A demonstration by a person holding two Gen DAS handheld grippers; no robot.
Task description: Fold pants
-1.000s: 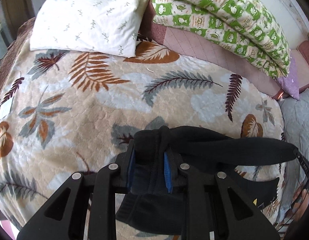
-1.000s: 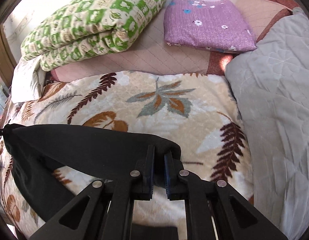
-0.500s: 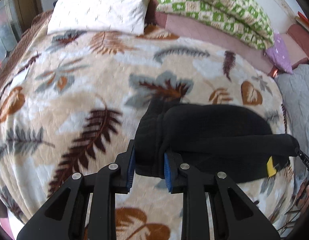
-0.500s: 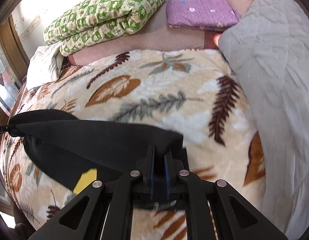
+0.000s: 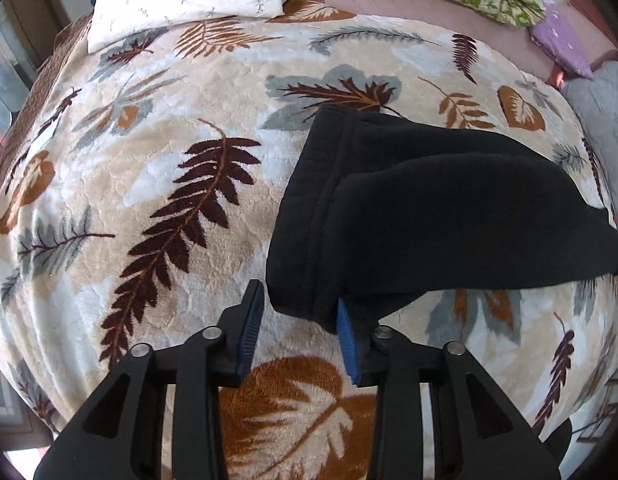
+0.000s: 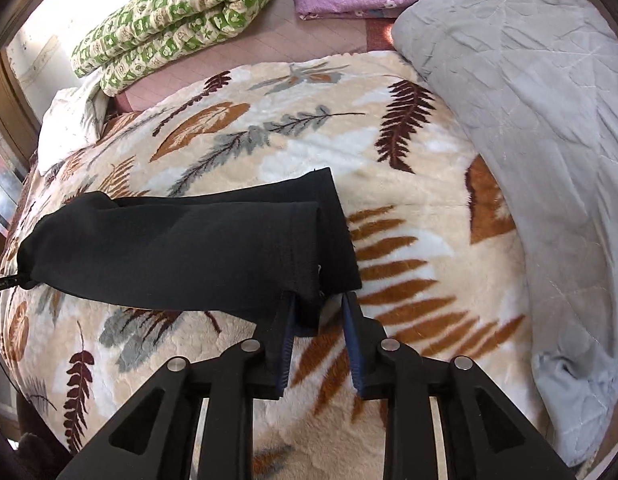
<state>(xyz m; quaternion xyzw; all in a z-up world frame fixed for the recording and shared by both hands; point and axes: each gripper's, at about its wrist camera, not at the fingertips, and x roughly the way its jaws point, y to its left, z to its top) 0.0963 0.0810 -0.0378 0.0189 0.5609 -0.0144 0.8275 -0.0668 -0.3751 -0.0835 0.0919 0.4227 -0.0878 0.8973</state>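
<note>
On our left side, our left gripper [image 5: 297, 320] is opening and letting go of the waist end of the soft black pants [image 5: 429, 208], which lie folded on the fuzzy leaf-print blanket [image 5: 149, 160] on the bed. On our right side, our right gripper [image 6: 317, 320] is opening too, with the leg ends loose between its jaws. We think this fold is laid down, so next we should pull back and grab for another fold.

The pants [image 5: 429, 208] are matt black knit cloth; the blanket [image 5: 169, 184] is plush fleece; the gripper [image 5: 297, 320] is matt black plastic with ribbed blue pads [image 5: 249, 332].
</note>
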